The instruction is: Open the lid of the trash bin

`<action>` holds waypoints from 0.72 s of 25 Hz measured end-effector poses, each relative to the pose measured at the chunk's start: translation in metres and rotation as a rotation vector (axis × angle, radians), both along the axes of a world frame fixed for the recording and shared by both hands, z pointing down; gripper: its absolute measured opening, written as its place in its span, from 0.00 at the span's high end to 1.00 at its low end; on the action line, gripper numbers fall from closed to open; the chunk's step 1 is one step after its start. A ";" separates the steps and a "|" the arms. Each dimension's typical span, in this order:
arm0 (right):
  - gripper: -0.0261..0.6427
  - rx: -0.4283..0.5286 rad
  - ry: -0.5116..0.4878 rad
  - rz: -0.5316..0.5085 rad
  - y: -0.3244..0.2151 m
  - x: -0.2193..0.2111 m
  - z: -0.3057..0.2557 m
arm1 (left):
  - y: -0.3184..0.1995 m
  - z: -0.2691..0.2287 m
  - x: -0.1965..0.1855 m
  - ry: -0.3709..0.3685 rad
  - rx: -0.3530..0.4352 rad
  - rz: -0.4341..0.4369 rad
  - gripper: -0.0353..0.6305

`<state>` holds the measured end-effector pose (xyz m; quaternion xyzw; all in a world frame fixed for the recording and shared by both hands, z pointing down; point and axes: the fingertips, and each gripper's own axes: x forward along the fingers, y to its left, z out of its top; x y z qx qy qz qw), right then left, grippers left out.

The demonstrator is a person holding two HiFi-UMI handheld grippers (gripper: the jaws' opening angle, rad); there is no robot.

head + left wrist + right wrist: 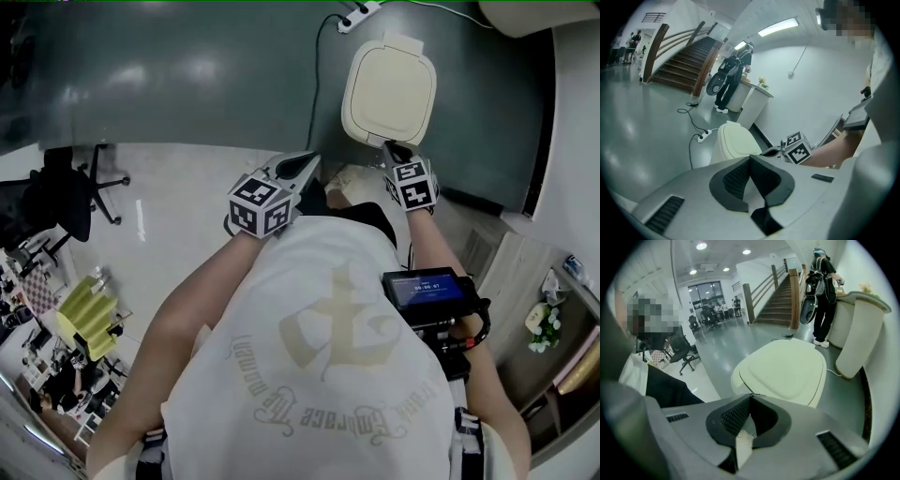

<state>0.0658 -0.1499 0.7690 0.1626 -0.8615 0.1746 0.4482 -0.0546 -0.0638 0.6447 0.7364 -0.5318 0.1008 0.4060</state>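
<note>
The trash bin stands on the grey floor, its cream lid [389, 94] down. In the head view my right gripper [396, 150] sits at the lid's near edge, just above it; whether it touches I cannot tell. Its jaws are shut with nothing between them. In the right gripper view the lid [785, 369] fills the space right beyond the shut gripper [751, 396]. My left gripper [306, 167] hangs left of the bin, apart from it, also shut and empty. The left gripper view shows the bin [733, 140] ahead, beyond the shut gripper [750, 158].
A power strip [357, 17] with a black cable lies on the floor behind the bin. A white counter [855, 333] stands to the right, with a person [824, 296] at it. An office chair [70, 192] is far left. Stairs [684, 65] rise in the background.
</note>
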 end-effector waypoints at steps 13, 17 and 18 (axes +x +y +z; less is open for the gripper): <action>0.95 0.166 0.202 -0.141 0.007 0.003 0.009 | -0.008 -0.007 -0.005 0.015 0.018 -0.012 0.93; 0.95 0.217 0.217 -0.145 0.005 0.009 0.010 | -0.009 -0.006 -0.005 0.012 0.012 -0.009 0.93; 0.95 0.222 0.219 -0.142 0.005 0.010 0.011 | -0.010 -0.007 -0.004 0.011 0.013 -0.004 0.93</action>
